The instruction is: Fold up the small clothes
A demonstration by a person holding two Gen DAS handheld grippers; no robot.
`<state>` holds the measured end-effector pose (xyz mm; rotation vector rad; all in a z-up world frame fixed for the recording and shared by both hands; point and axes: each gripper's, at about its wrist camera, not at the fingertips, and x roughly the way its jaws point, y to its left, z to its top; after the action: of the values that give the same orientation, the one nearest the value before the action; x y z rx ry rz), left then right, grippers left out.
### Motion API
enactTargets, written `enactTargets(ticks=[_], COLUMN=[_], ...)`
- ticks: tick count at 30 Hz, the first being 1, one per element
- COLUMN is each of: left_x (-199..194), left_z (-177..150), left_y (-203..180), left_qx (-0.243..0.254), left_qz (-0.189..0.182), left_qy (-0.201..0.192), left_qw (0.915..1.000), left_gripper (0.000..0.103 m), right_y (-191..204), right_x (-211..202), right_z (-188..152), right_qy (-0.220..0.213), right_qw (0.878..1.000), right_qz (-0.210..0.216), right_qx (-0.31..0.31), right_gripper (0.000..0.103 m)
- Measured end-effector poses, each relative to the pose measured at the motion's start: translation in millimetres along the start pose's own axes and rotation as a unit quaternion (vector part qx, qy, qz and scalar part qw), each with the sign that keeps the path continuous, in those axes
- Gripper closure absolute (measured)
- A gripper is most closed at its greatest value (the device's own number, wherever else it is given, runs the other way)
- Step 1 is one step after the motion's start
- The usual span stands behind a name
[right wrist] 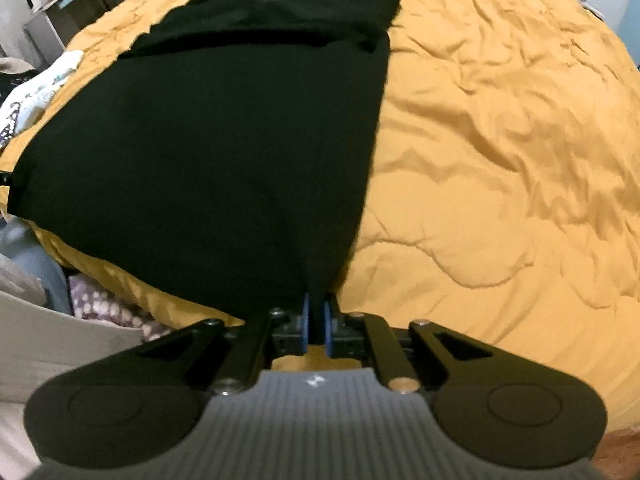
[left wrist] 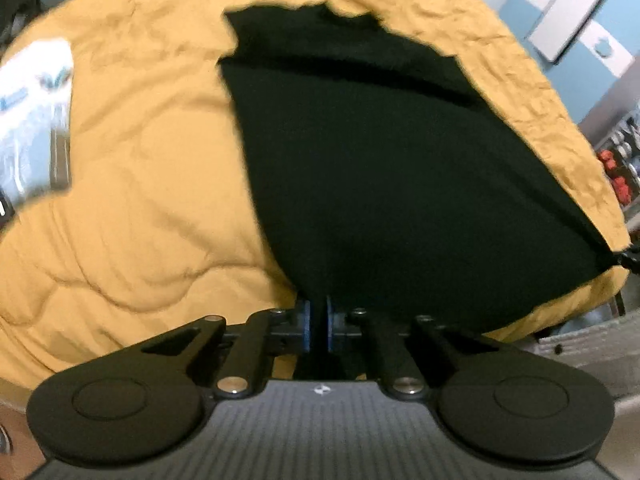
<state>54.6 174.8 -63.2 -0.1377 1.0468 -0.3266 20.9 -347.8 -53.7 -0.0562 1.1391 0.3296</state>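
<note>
Black garment lies on the yellow quilt; left gripper and right gripper clench its 6 o'clock hem. We should lift both corners evenly toward 12 o'clock.

Black garment, near hem: hidden behind the left tongs; fold detail lost in the dark cloth.
Garment, right wrist view: near edge runs behind the right tongs.
White items at left edge: blurred, cut off, kind not determinable.
Red objects at right edge: too small to identify.
Patterned fabric below the bed: partly hidden.
</note>
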Motion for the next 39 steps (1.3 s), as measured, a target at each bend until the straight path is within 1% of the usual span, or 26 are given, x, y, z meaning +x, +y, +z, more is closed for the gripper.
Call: enactTargets(ticks=[2, 3, 5, 7, 8, 10, 12, 14, 15, 17, 18, 19, 21, 22, 24, 25, 26, 27, 28, 30, 32, 33, 34, 36, 37, 39], left_x=[-30, -46, -75, -87, -84, -62, -35, -10, -2, 7, 7, 5, 1, -2, -6, -9, -12, -12, -13, -9, 1, 10, 19, 32, 36, 40], left_z=[5, 9, 16, 24, 25, 23, 13, 2, -4, -8, -8, -10, -10, -10, -9, -10, -10, -9, -10, -14, -24, -29, -35, -43, -47, -52], left_y=[-8, -10, -9, -4, -2, -1, -1, 0, 2, 0, -3, -9, -18, -23, -32, -38, -46, -52, -61, -77, -89, -94, -99, -102, -103, -106], left_qx=[0.008, 0.009, 0.004, -0.004, -0.006, 0.002, 0.005, 0.013, 0.009, 0.022, 0.036, 0.053, 0.087, 0.106, 0.145, 0.172, 0.197, 0.222, 0.251, 0.303, 0.343, 0.359, 0.374, 0.395, 0.401, 0.406], left_qz=[-0.010, -0.014, -0.025, -0.030, -0.021, 0.014, 0.037, 0.057, 0.062, 0.077, 0.078, 0.077, 0.075, 0.079, 0.090, 0.095, 0.098, 0.098, 0.094, 0.078, 0.076, 0.082, 0.095, 0.122, 0.133, 0.143], left_qy=[-0.030, -0.046, -0.079, -0.090, -0.079, -0.027, 0.020, 0.053, 0.059, 0.064, 0.062, 0.057, 0.056, 0.054, 0.051, 0.051, 0.049, 0.046, 0.044, 0.050, 0.062, 0.071, 0.079, 0.082, 0.081, 0.074], left_qw=[0.9995, 0.9988, 0.9965, 0.9955, 0.9966, 0.9995, 0.9991, 0.9969, 0.9963, 0.9947, 0.9944, 0.9940, 0.9918, 0.9897, 0.9840, 0.9793, 0.9743, 0.9690, 0.9625, 0.9484, 0.9341, 0.9269, 0.9190, 0.9069, 0.9025, 0.8995], left_gripper=[0.097, 0.103, 0.103, 0.103, 0.103, 0.103, 0.103, 0.103, 0.103, 0.102, 0.102, 0.101, 0.088, 0.084, 0.065, 0.059, 0.049, 0.041, 0.039, 0.028, 0.023, 0.023, 0.023, 0.023, 0.023, 0.023], right_y=[-1, -3, -12, -19, -22, -23, -24, -21, -19, -14, -9, -4, 9, 16, 28, 37, 45, 53, 62, 74, 83, 88, 93, 101, 102, 101], right_x=[-17, -27, -47, -52, -45, -23, -3, 14, 18, 19, 17, 14, 7, 2, -6, -8, -8, -8, -3, 6, 16, 22, 25, 23, 18, 7], right_z=[4, 5, 9, 10, 9, 2, -6, -12, -13, -11, -8, -8, -4, -4, -5, -5, -4, -5, -5, -5, -6, -6, -7, -9, -10, -8], right_qy=[-0.025, -0.039, -0.077, -0.080, -0.066, -0.020, 0.006, 0.019, 0.020, 0.018, 0.015, 0.012, 0.003, -0.004, -0.015, -0.020, -0.024, -0.026, -0.025, -0.021, -0.011, -0.008, -0.005, -0.006, -0.008, -0.008], right_qw=[0.999, 0.998, 0.992, 0.989, 0.991, 0.994, 0.993, 0.994, 0.995, 0.997, 0.998, 0.999, 1.000, 0.998, 0.994, 0.990, 0.986, 0.981, 0.976, 0.966, 0.955, 0.950, 0.944, 0.930, 0.924, 0.920], right_qz=[0.018, 0.034, 0.082, 0.090, 0.078, 0.053, 0.060, 0.048, 0.042, 0.033, 0.025, 0.016, -0.006, -0.013, -0.015, -0.014, -0.015, -0.014, -0.012, -0.008, -0.008, -0.011, -0.017, -0.037, -0.042, -0.052], right_qx=[0.012, 0.027, 0.064, 0.086, 0.092, 0.094, 0.104, 0.097, 0.091, 0.069, 0.048, 0.025, -0.028, -0.057, -0.111, -0.140, -0.166, -0.191, -0.216, -0.259, -0.296, -0.312, -0.330, -0.367, -0.380, -0.387], right_gripper=[0.103, 0.103, 0.103, 0.103, 0.103, 0.103, 0.103, 0.103, 0.103, 0.103, 0.102, 0.096, 0.090, 0.083, 0.073, 0.069, 0.067, 0.061, 0.056, 0.049, 0.043, 0.041, 0.041, 0.041, 0.038, 0.033])
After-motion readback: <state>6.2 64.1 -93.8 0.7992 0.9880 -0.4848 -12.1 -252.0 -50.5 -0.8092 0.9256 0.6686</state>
